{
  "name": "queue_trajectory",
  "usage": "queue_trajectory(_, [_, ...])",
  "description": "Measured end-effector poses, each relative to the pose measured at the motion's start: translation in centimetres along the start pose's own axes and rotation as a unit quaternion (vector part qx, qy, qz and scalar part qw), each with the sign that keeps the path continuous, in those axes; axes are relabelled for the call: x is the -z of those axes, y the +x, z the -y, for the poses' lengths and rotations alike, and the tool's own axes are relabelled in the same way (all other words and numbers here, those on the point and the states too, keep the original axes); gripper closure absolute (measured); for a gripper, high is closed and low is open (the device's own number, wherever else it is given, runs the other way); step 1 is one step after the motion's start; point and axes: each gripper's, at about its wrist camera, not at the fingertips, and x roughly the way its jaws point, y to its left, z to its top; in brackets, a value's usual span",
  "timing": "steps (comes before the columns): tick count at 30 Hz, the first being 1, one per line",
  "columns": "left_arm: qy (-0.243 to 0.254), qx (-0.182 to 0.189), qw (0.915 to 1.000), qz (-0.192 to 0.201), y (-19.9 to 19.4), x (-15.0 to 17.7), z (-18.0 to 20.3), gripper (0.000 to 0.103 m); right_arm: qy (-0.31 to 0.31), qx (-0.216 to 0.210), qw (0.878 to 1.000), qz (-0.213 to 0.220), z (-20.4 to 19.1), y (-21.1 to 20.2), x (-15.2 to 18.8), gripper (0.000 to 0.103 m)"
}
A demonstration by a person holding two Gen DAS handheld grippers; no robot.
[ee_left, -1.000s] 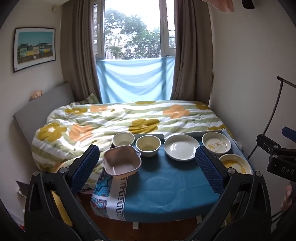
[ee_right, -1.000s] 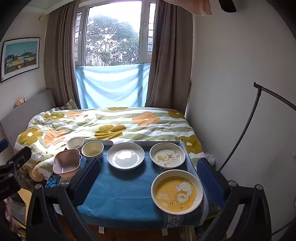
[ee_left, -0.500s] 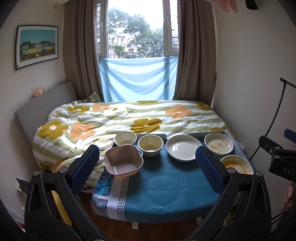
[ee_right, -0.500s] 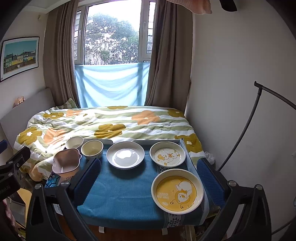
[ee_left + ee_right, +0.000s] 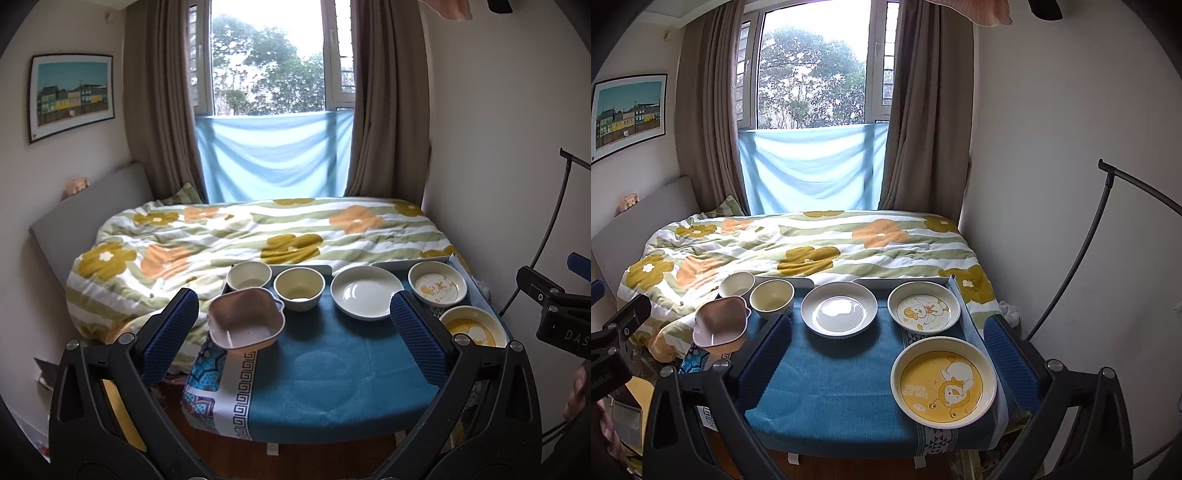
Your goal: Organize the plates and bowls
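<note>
Teal terry-looking cloth [image 5: 332, 369] covers our little table, with the squarish pink bowl [image 5: 245, 323] at its left corner, round glossy plates and bowls behind, and both our left gripper [image 5: 295, 328] and right gripper [image 5: 886, 354] spread wide, holding nothing.

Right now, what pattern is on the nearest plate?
Yellow-orange with white cartoon ducks on the plate, clearest in the right wrist view.

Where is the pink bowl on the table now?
In both views the pink bowl sits at the table's near left corner, just in front of the two cream bowls.
</note>
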Motion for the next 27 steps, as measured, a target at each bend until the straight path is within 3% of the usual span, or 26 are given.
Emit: queue_trajectory(27, [0.0, -0.003, 0.9999, -0.01, -0.11, 0.05, -0.27, 0.0, 0.001, 0.0, 1.0, -0.002, -0.1, 0.24, 0.09, 0.0])
